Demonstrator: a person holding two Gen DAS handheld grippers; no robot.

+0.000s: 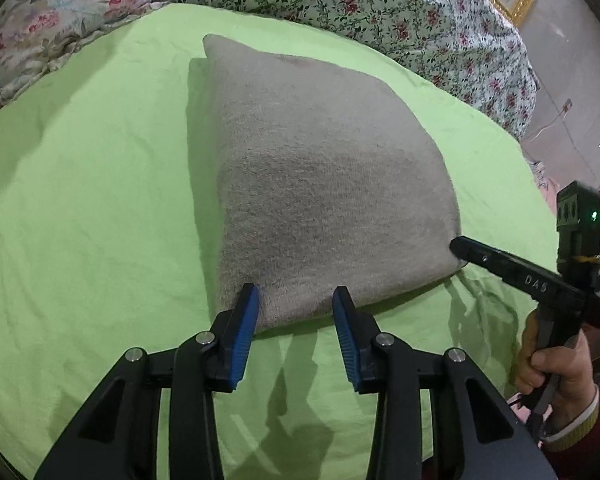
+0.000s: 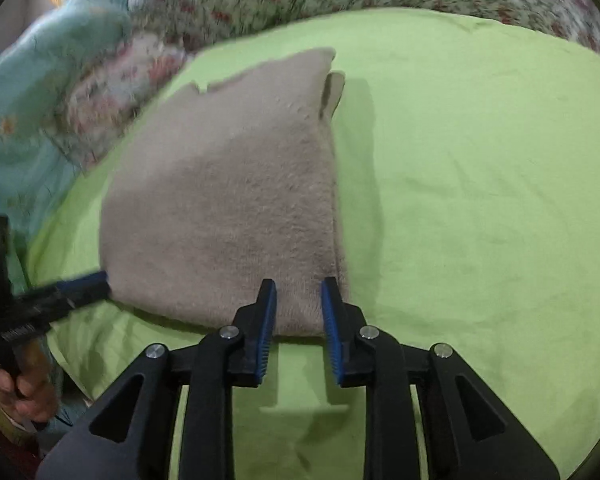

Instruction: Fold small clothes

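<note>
On a bed's green sheet (image 1: 80,200) lies a folded grey garment (image 1: 320,184). Both hand-held grippers, left (image 1: 296,300) and right (image 2: 299,294), straddle its near edge, jaws parted, not pinching.

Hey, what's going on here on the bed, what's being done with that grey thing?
A person is folding a small grey garment on a green sheet, with a handheld gripper in each hand. The garment already lies folded into a rough rectangle. The left gripper and the right gripper are both at its near edge, one toward each corner, jaws open with the edge between them. Neither pair of pads looks pressed on the cloth yet. Flowered bedding is piled behind.
</note>
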